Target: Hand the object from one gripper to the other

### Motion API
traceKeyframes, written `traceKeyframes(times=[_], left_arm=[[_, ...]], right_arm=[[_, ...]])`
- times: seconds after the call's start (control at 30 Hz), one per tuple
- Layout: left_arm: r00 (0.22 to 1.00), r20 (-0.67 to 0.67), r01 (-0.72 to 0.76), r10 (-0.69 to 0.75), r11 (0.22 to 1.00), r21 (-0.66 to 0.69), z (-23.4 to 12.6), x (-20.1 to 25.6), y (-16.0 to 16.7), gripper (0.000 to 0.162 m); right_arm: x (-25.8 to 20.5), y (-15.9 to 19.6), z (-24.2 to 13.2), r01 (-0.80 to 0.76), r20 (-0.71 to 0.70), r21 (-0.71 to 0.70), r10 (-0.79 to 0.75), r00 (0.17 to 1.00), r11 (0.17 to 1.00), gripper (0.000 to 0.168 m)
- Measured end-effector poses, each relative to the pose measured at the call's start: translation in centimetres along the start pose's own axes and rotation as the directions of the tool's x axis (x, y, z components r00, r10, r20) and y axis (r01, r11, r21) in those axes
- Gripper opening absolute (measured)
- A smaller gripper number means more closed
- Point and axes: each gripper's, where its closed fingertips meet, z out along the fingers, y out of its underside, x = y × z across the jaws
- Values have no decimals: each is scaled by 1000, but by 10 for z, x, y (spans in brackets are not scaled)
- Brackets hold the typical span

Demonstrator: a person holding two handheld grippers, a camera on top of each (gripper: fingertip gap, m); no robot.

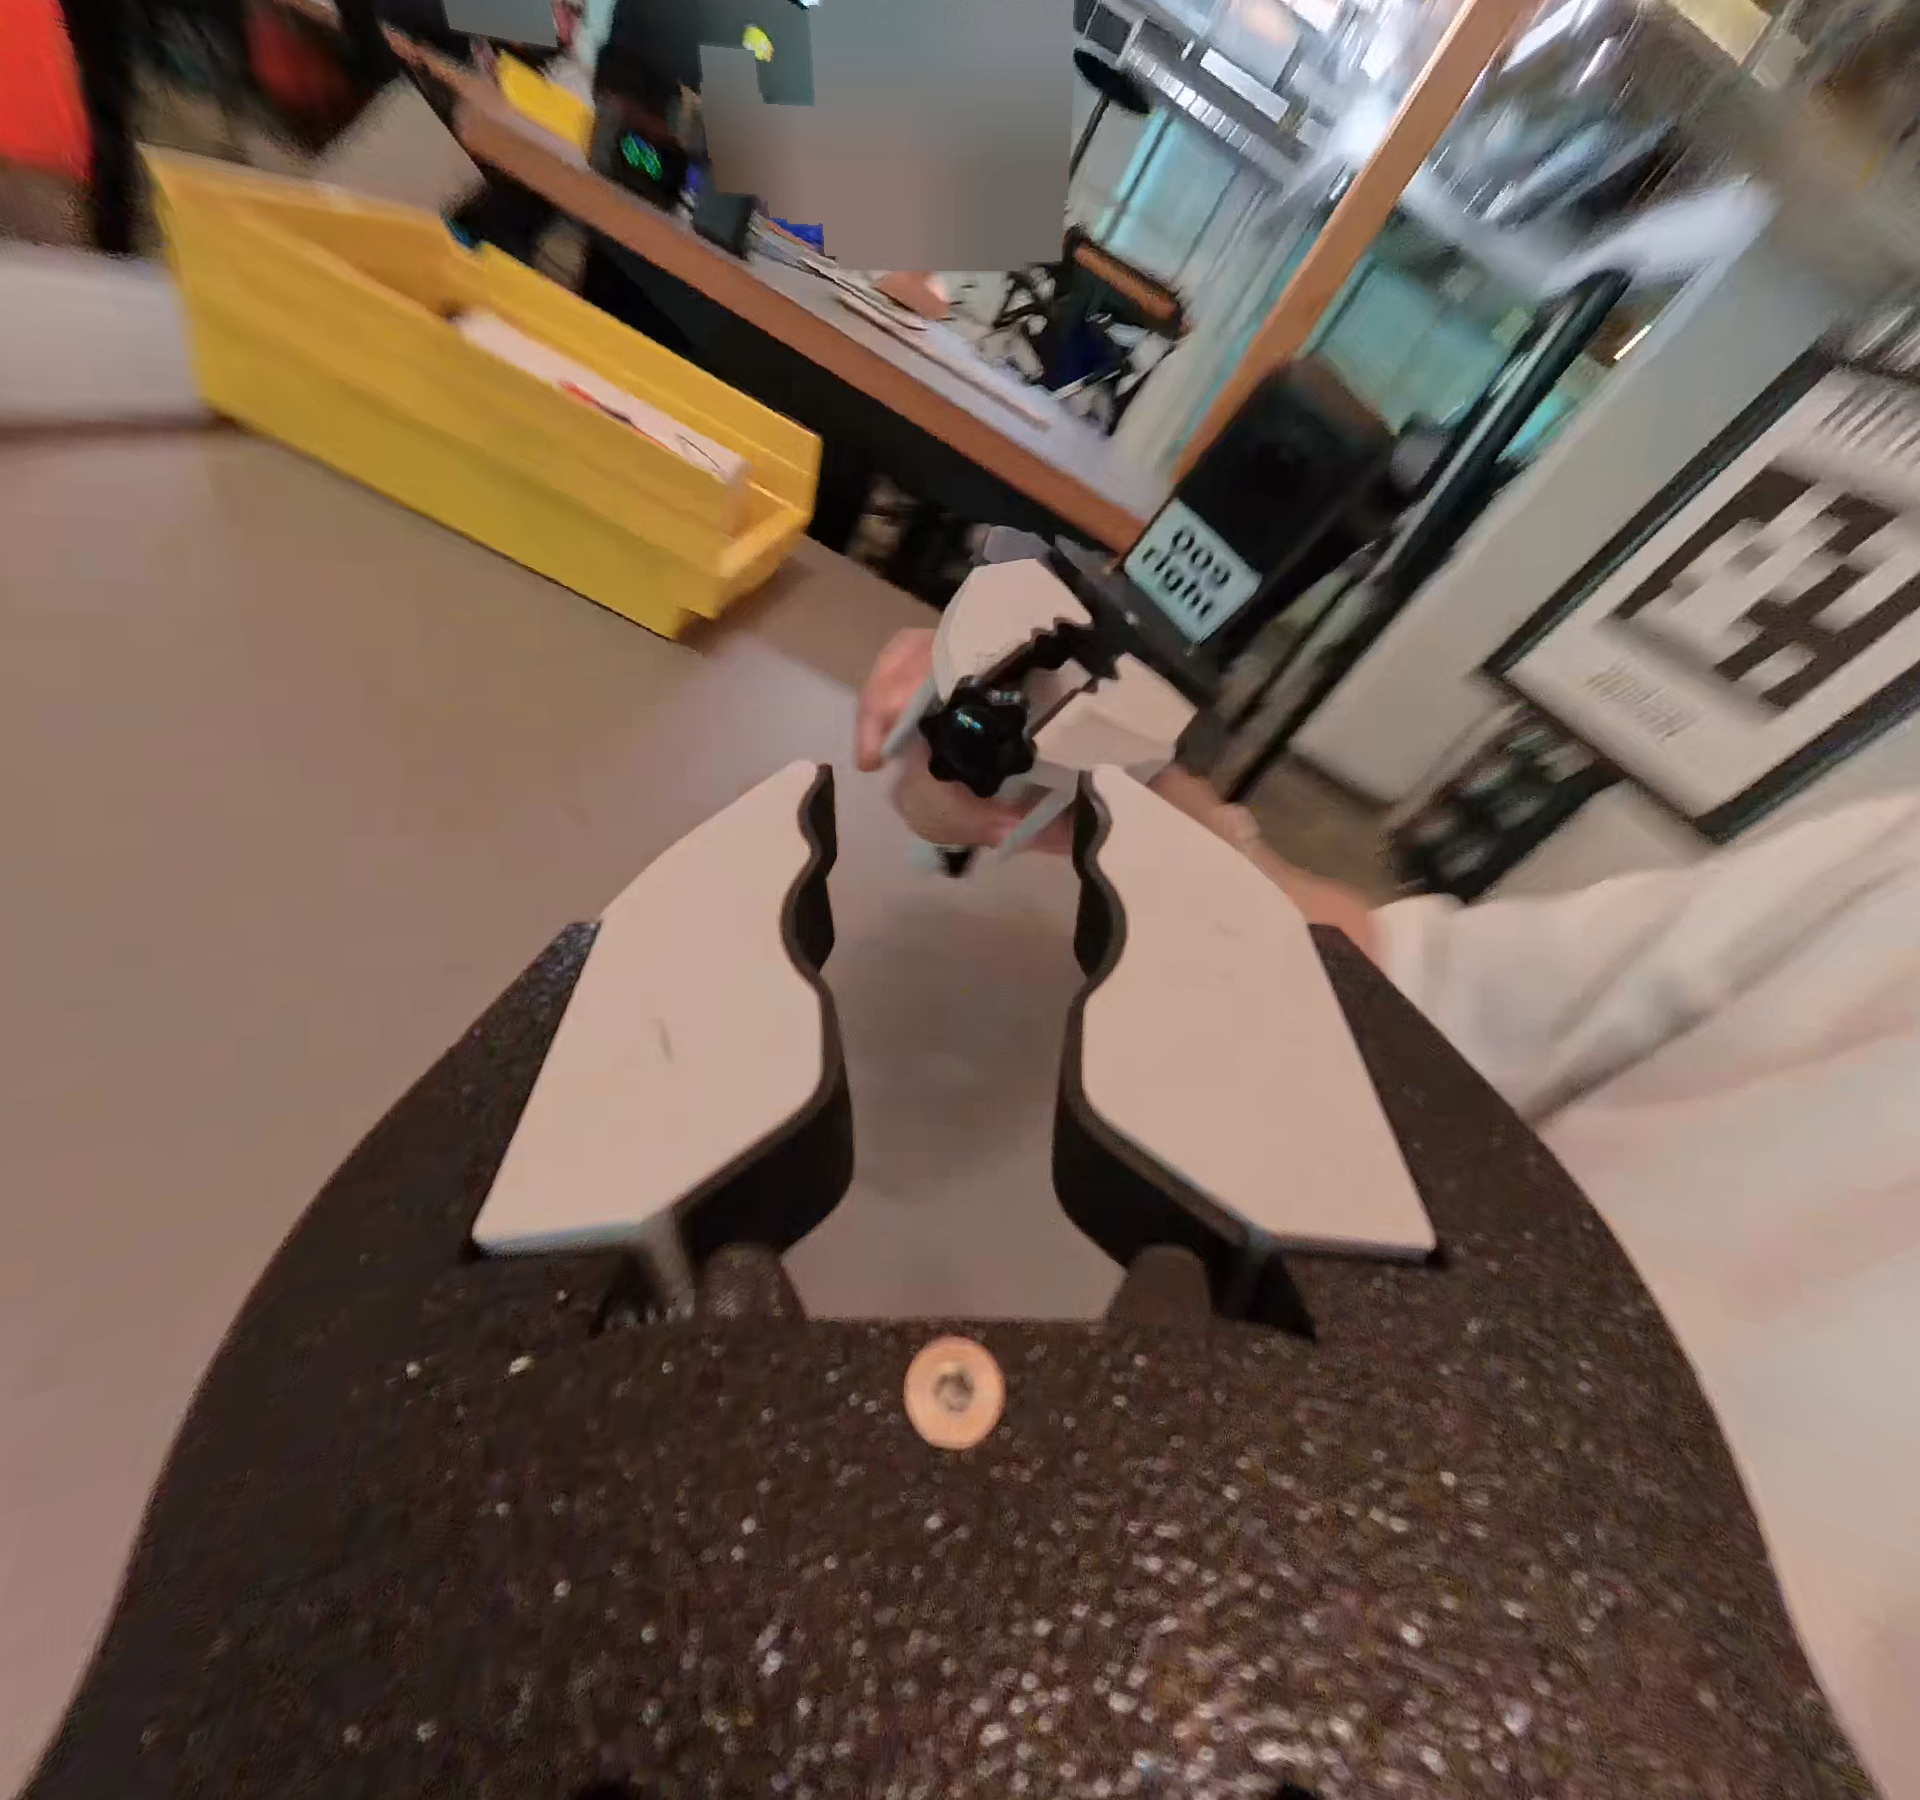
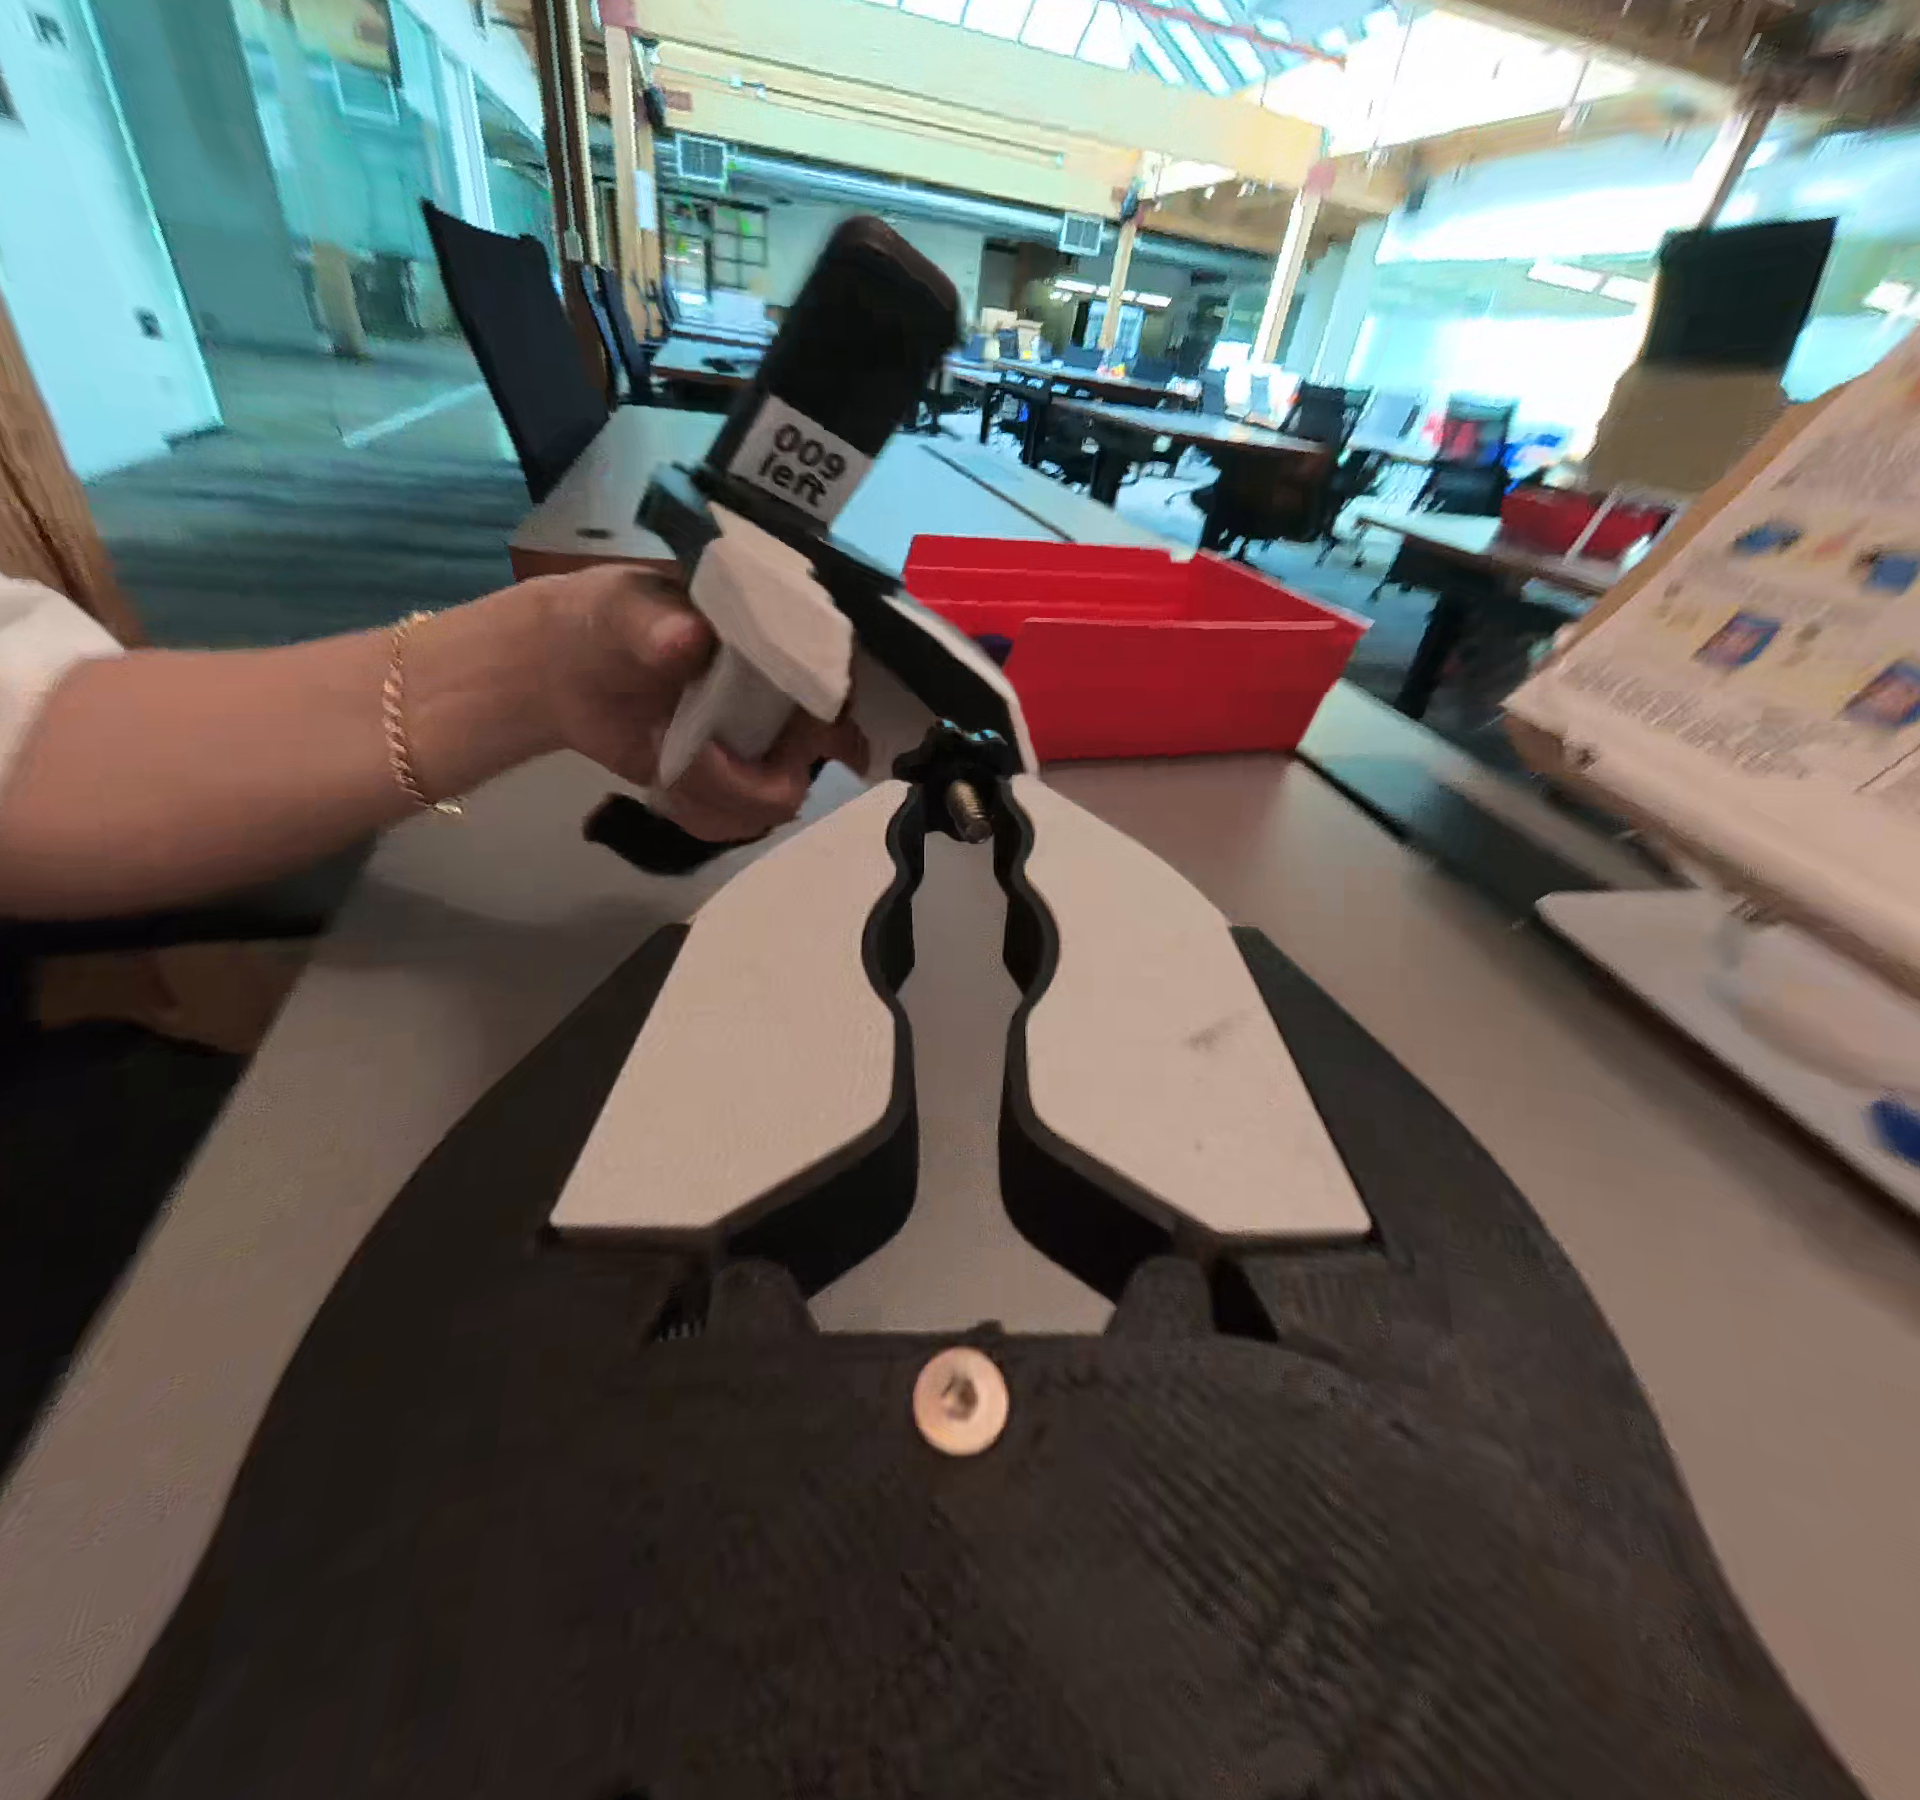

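A black star knob with a threaded bolt [image 2: 961, 794] is clamped between the tips of my right gripper [image 2: 958, 800], held above the grey table [image 2: 1351, 919]. In the left wrist view the same knob [image 1: 975, 724] sits between the right gripper's white fingers [image 1: 1003, 623], just beyond my left gripper [image 1: 954, 779]. The left gripper is open and empty, with its tips on either side of the knob's line but apart from it. In the right wrist view a hand [image 2: 623, 670] holds the left gripper, and one of its fingers [image 2: 951, 654] reaches down close to the knob.
A yellow bin [image 1: 468, 420] holding a white box stands on the table at the far left. A red bin [image 2: 1132, 649] stands behind the grippers. A stack of printed pages [image 2: 1766, 628] leans at the right. A sleeved arm [image 1: 1610, 971] crosses from the right.
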Motion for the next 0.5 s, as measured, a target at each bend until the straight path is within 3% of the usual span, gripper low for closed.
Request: traceKeyframes(times=[0.07, 0.13, 0.3, 0.37, 0.5], left_arm=[[970, -93, 225, -226, 974, -19, 1, 4, 2, 43], [927, -137, 345, -349, 937, -51, 3, 4, 7, 42], [927, -74, 363, -368, 929, -74, 7, -4, 16, 34], [925, -85, 360, -370, 926, -111, 7, -1, 22, 24], [924, -140, 341, -355, 933, -114, 5, 6, 20, 24]], right_arm=[[0, -1, 1, 105, -37, -8, -105, 994, 994, 12], [0, 4, 4, 182, -60, -55, -185, 981, 982, 12], [-7, 19, 10, 348, -39, -173, -360, 932, 921, 13], [-11, 19, 13, 379, -32, -174, -390, 920, 909, 13], [-16, 13, 13, 381, -20, -124, -386, 922, 916, 12]])
